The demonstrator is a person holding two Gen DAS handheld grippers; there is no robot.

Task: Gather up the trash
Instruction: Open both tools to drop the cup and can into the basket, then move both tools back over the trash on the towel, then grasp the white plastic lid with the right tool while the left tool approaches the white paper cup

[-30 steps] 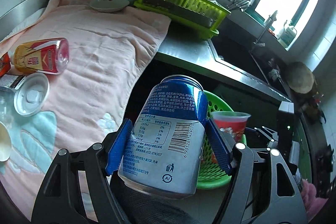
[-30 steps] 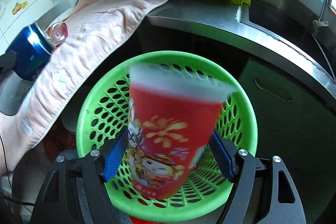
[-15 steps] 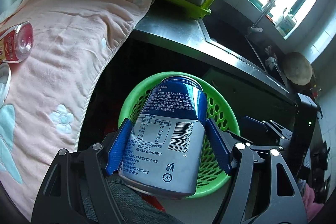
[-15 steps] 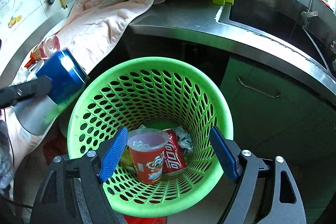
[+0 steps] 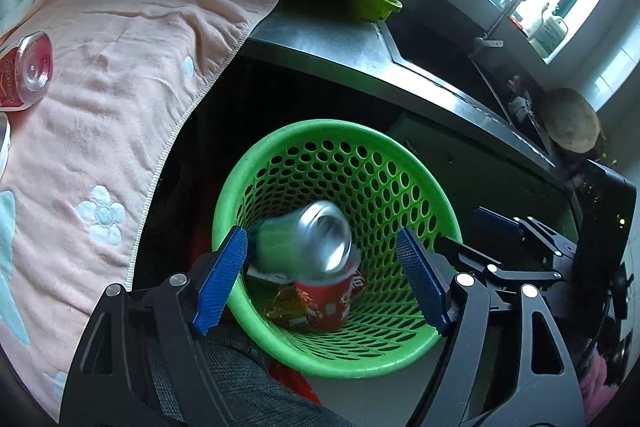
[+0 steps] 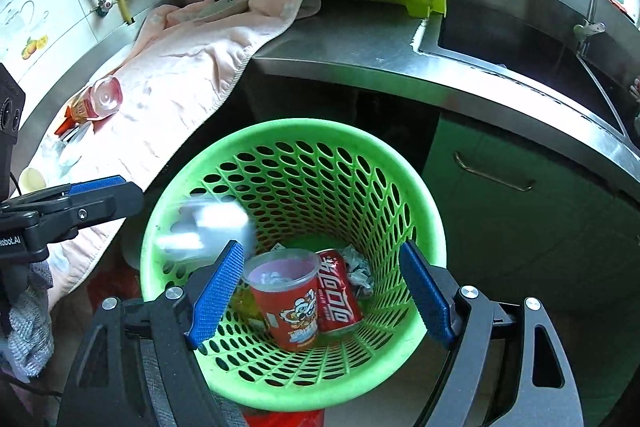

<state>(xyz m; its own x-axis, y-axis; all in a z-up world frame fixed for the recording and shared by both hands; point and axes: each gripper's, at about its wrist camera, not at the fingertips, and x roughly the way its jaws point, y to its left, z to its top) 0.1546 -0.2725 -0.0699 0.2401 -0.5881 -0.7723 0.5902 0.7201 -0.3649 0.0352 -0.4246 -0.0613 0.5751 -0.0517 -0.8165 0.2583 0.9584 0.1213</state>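
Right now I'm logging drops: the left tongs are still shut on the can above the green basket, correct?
Not quite. The left wrist view shows the left tongs open, with the can blurred and falling free into the green basket.

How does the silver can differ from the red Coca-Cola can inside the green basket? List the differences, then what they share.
1. The silver can is blurred, apparently mid-fall near the rim; the red Coca-Cola can looks sharp and lies at the bottom.
2. The silver can shows a bare metal end; the red Coca-Cola can shows a red side with white lettering.
3. The red Coca-Cola can rests beside a red cup; the silver can is above the cup.

Both are within the green basket.
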